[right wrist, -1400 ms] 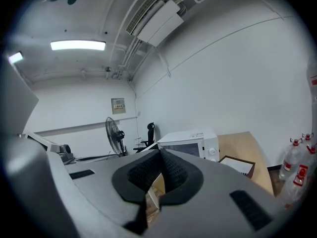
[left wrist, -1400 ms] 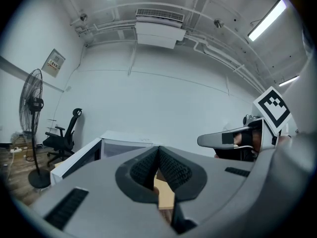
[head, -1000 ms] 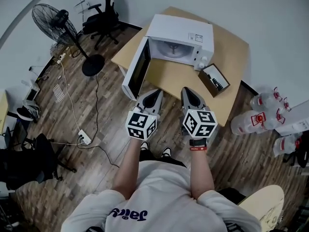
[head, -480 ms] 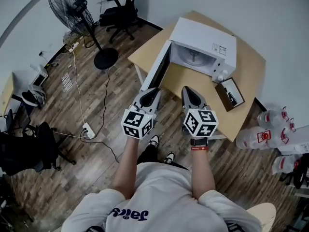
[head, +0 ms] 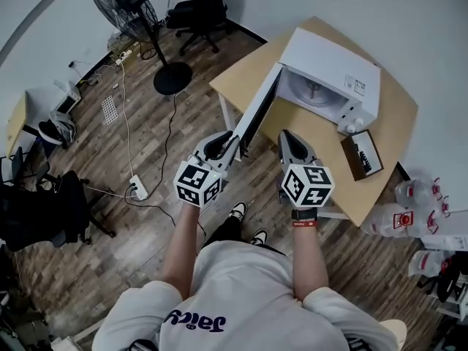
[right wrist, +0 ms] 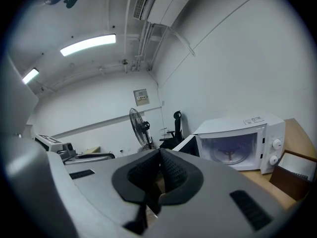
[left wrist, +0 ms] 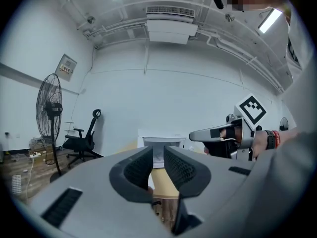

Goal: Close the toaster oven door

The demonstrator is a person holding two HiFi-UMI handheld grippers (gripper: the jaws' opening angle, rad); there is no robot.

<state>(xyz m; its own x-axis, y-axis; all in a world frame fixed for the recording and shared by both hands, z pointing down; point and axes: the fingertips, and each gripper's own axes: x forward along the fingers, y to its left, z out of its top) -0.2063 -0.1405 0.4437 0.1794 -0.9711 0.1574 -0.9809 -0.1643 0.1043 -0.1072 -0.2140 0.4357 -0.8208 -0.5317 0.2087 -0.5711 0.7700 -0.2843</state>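
A: Head view first. The white box-shaped toaster oven (head: 333,68) sits on the light wooden table (head: 395,123) near the wall. Its dark-glazed door (head: 257,112) stands swung wide, and from above its free edge reaches out beyond the table's front edge. A small brown open box (head: 363,154) lies just beside the oven, on the control side.

B: And the tongs?

A: The left tongs (head: 229,143) sit close to the door's free edge; from above I cannot tell whether they touch it. The right tongs (head: 289,137) are held alongside, facing the oven's open front, apart from the door.

B: The left gripper view adds more. The left tongs (left wrist: 158,153) have their jaws a narrow gap apart, having just been opening, with nothing between the ribbed pads. Only the oven (left wrist: 161,144) and the table show through the gap, farther off. The right tongs (left wrist: 213,133) appear at the right. I cannot pick out the door here.

A: In the right gripper view, the right tongs (right wrist: 159,156) have their jaws together at the tips, holding nothing. Only this view looks into the oven (right wrist: 242,143): pale cavity, glass turntable, two knobs. The door (right wrist: 184,144) is seen from the side, open toward the left.

B: Background: the black pedestal fan (head: 131,6) and black office chair (head: 196,9) show in all three views. The clear water bottles (head: 413,221) on the wooden floor (head: 146,123) show only from the head.
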